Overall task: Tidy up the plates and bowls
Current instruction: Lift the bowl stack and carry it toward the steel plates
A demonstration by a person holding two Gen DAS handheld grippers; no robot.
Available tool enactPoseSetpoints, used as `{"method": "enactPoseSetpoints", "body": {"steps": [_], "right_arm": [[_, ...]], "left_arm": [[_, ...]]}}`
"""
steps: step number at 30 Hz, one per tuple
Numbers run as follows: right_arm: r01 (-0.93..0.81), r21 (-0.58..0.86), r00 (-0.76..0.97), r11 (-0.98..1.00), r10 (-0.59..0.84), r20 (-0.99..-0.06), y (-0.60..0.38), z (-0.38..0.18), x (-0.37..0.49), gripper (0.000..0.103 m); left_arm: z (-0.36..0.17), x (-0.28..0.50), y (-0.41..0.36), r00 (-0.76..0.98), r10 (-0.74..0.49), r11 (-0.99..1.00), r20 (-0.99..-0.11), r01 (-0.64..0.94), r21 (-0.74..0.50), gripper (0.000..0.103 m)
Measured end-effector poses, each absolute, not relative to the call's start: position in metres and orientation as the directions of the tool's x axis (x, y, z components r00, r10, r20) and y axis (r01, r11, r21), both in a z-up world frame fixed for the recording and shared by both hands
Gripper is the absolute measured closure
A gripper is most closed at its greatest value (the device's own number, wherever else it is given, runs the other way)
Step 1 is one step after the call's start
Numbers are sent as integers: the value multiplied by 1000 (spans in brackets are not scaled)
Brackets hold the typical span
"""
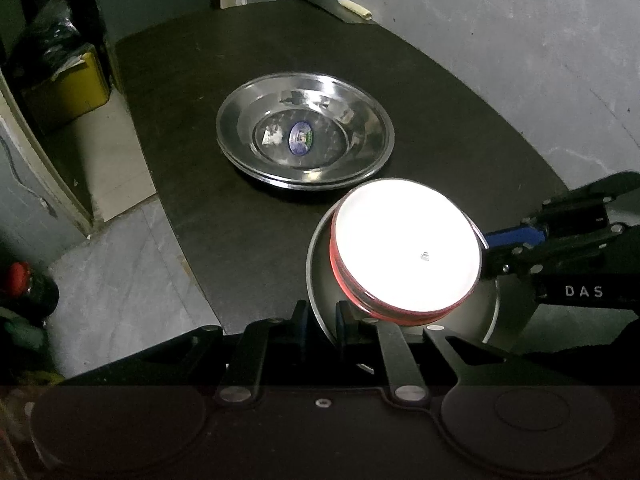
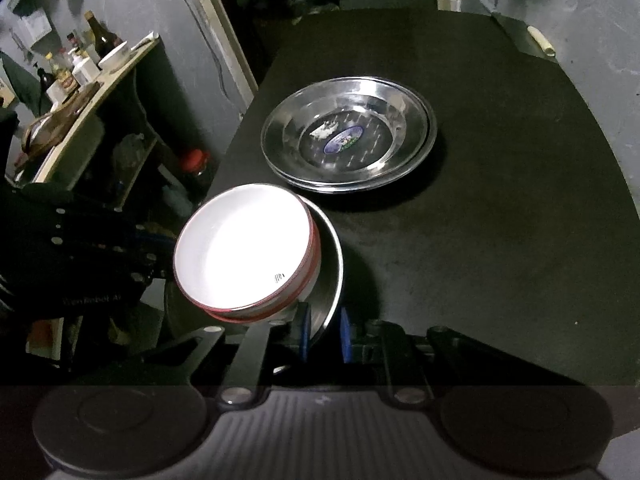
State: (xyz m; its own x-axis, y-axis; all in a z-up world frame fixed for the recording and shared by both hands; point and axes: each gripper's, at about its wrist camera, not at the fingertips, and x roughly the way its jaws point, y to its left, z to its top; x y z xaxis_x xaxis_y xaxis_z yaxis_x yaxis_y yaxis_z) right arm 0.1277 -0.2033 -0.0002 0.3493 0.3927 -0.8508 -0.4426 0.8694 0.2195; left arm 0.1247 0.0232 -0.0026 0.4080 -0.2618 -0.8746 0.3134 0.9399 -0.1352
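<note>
A steel plate [image 1: 318, 280] carries stacked white bowls with red rims [image 1: 404, 252]. My left gripper [image 1: 322, 326] is shut on the plate's near rim. My right gripper [image 1: 486, 242] comes in from the right. In the right wrist view my right gripper [image 2: 324, 332] is shut on the same steel plate [image 2: 334, 272], with the bowls [image 2: 244, 248] tilted on it. A stack of steel deep plates [image 1: 304, 132] sits on the black table [image 1: 224, 216] behind; it also shows in the right wrist view [image 2: 348, 136].
The black table [image 2: 500, 220] drops off at its left edge to a grey floor [image 1: 120, 280]. A yellow box [image 1: 76, 88] stands beside the table. A shelf with bottles [image 2: 80, 68] stands at the left.
</note>
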Motion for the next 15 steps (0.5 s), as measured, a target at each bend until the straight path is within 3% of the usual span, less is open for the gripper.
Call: {"method": "enactPoseSetpoints", "body": {"steps": [15], "right_arm": [[-366, 271, 453, 890, 425, -783, -222, 29, 138, 86]], "left_arm": [[25, 142, 23, 481, -298, 947, -825, 254, -195, 93]]}}
